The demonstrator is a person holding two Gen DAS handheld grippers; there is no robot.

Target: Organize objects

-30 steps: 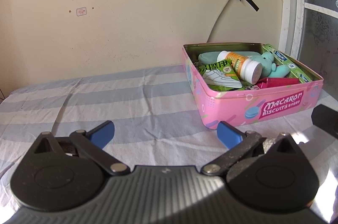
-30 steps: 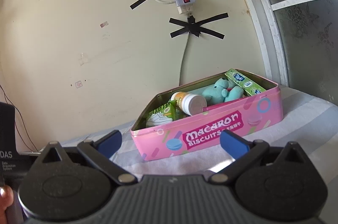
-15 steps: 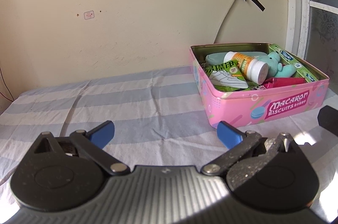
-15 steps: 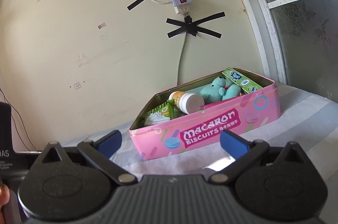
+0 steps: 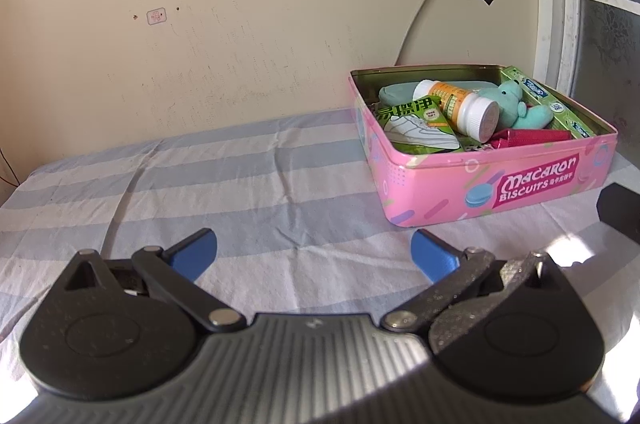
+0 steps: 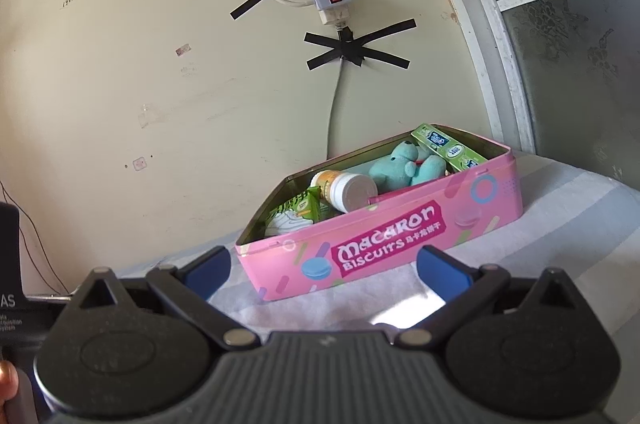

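Both grippers, left [image 5: 314,251] and right [image 6: 324,264], are held wide open and empty short of the pink tin [image 6: 384,244] on the striped cloth [image 5: 240,176], where the bottle [image 5: 460,106] is probably best approached squarely from above.

both wrist views low, sharing pink tin [image 5: 500,180]
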